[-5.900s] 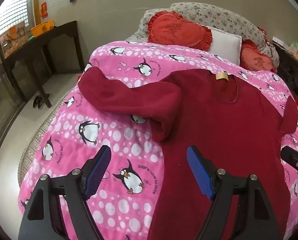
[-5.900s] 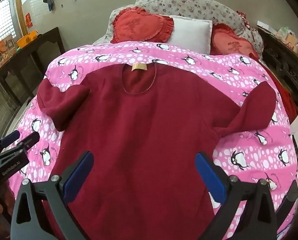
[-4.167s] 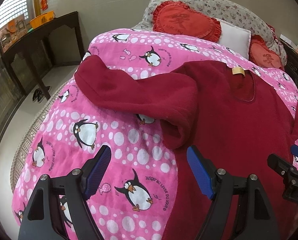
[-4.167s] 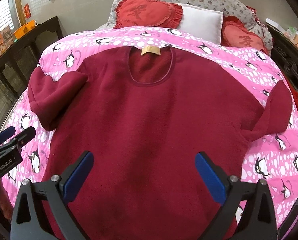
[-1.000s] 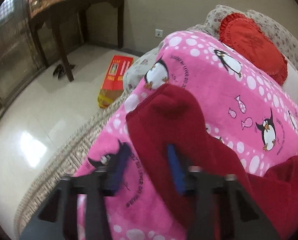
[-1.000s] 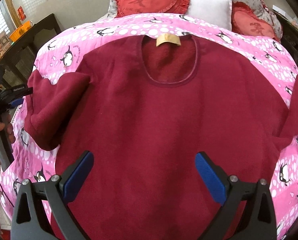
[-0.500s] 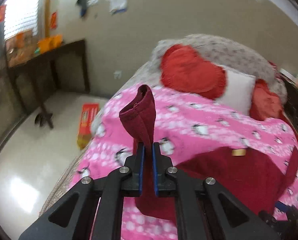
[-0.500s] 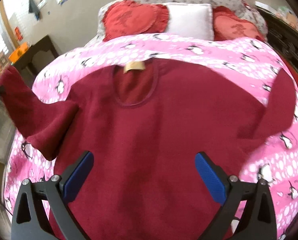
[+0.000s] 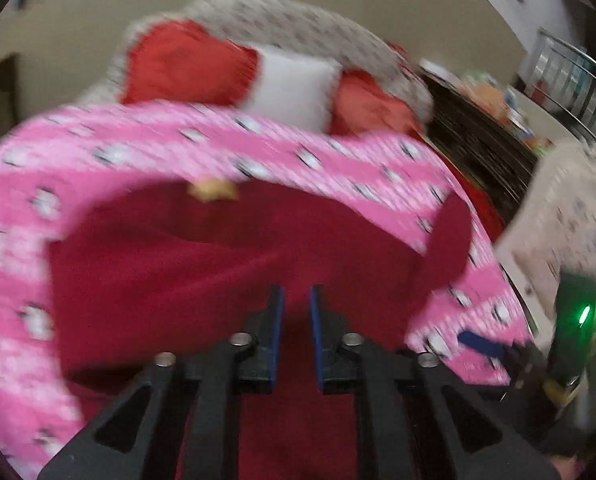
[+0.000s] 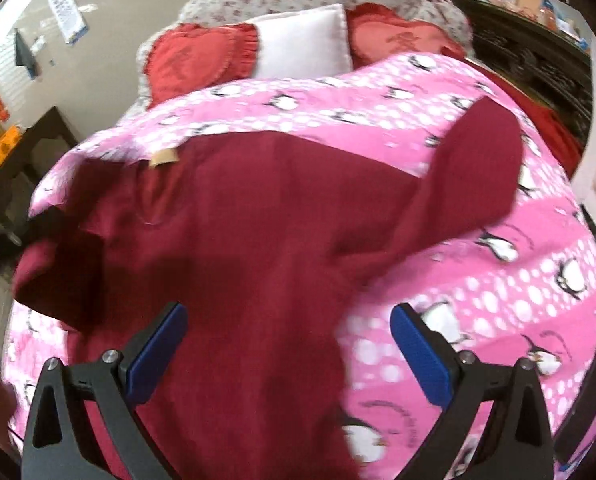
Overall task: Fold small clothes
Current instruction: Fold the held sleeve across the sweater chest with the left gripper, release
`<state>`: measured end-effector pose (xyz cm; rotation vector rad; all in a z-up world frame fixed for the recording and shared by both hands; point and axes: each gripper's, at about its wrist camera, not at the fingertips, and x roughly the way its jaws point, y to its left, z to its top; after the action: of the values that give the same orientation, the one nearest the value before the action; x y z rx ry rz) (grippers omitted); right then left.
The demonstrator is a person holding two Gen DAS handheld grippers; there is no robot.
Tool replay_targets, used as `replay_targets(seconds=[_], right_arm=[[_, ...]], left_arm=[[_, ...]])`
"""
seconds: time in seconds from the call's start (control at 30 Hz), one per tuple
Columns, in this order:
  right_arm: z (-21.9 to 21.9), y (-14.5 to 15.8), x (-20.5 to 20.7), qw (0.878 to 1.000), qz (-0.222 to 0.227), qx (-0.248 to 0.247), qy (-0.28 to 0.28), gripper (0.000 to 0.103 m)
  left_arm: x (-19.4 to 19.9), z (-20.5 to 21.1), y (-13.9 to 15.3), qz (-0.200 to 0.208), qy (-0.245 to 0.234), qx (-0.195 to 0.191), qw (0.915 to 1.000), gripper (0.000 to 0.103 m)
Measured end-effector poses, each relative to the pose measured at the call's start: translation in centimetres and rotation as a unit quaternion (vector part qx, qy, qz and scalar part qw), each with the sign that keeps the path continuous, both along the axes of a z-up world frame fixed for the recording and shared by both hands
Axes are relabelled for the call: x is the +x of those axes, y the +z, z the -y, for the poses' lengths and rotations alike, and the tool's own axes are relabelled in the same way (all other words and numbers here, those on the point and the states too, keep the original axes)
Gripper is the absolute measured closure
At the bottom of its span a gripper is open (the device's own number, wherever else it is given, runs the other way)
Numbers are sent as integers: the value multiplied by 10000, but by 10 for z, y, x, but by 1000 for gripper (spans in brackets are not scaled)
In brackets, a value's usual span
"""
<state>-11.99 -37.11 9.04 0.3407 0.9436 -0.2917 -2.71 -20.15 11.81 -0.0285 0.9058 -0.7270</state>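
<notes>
A dark red sweater (image 10: pixel 258 220) lies face up on the pink penguin quilt (image 10: pixel 518 280), its tan neck label (image 10: pixel 164 158) toward the pillows. In the blurred left wrist view my left gripper (image 9: pixel 296 300) hovers over the sweater's body (image 9: pixel 218 248). Its jaws are almost together and just opening, with red cloth of the left sleeve between the pads. That sleeve runs as a ridge from the left up to the gripper. My right gripper (image 10: pixel 286 332) is open above the sweater's lower right edge, holding nothing. The right sleeve (image 10: pixel 478 168) lies spread on the quilt.
Red heart cushions (image 10: pixel 202 60) and a white pillow (image 10: pixel 302 46) stand at the head of the bed. A dark carved cabinet (image 10: pixel 538 60) runs along the right, a dark side table (image 10: pixel 26 148) along the left. A white patterned object (image 9: pixel 558 220) is at the bed's right edge.
My left gripper shut on the left sleeve at the bed's left edge, lifted it, and carried it right over the sweater's body. My right gripper shifted toward the right sleeve, still open.
</notes>
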Motion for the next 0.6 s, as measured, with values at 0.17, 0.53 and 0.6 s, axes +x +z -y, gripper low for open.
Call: replay_targets(seconds=[0.17,0.53,0.6], right_arm=[[30,-8,-11,9996,-131,24,-243,0],[5,-11,21,9983,107,312,470,0],[-3,-15,32,9970,192,394,638,1]], left_arm=[[-15,18,-30,-542,-510,129,9971,95],[-34,-106,-11,-155,9,452,9989,86],[-26,-123,-20,-138,376,629,9972,86]])
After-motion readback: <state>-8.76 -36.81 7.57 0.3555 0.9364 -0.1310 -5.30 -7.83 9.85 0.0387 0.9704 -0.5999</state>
